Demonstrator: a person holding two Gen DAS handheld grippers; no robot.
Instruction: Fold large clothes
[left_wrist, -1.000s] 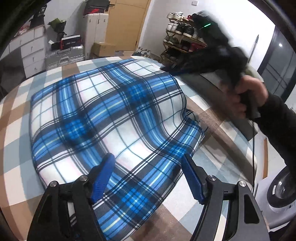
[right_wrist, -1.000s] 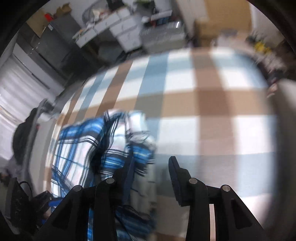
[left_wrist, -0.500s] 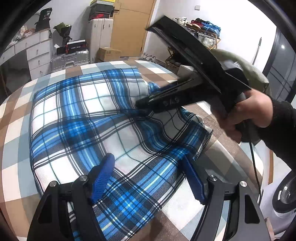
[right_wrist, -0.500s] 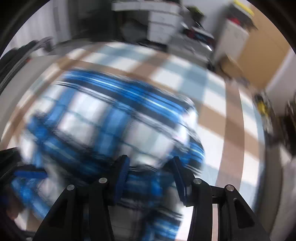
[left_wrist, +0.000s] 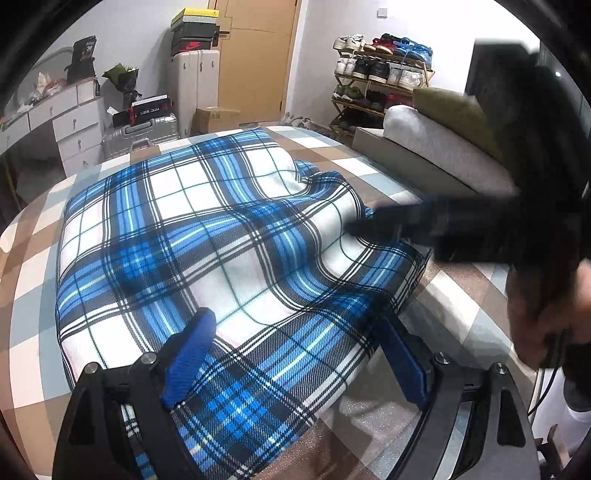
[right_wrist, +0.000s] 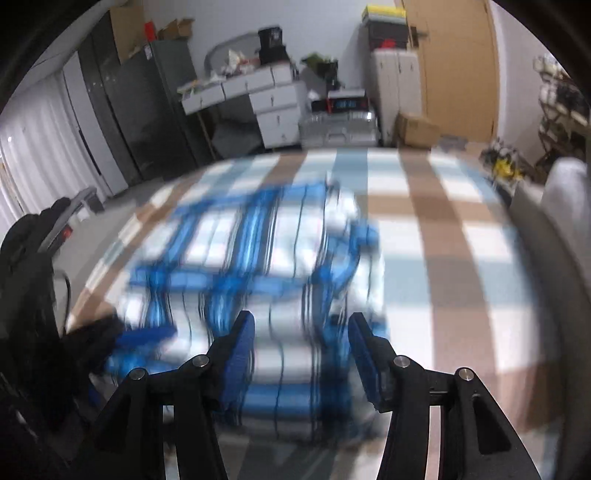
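Observation:
A blue, white and black plaid cloth (left_wrist: 207, 243) lies folded over on the checked bed cover (left_wrist: 33, 280). Its right part is rumpled, with a fold lying across the top. My left gripper (left_wrist: 295, 332) is open and empty, just above the cloth's near edge. My right gripper (right_wrist: 301, 334) is open and empty over the cloth's near end; that view is motion-blurred, and the cloth (right_wrist: 258, 266) fills its middle. In the left wrist view the right gripper (left_wrist: 373, 225) reaches in from the right, its tips at the cloth's right side.
A grey sofa cushion (left_wrist: 436, 147) and a shoe rack (left_wrist: 380, 81) stand at the right beyond the bed. A suitcase (left_wrist: 144, 133), drawers (left_wrist: 74, 125) and boxes stand at the far end. The bed's right edge (left_wrist: 461, 295) drops off near my right hand.
The right gripper has let go of the cloth's folded-over part and drawn back to the right and lower. The cloth has settled with a fold on top. The left gripper has hardly moved.

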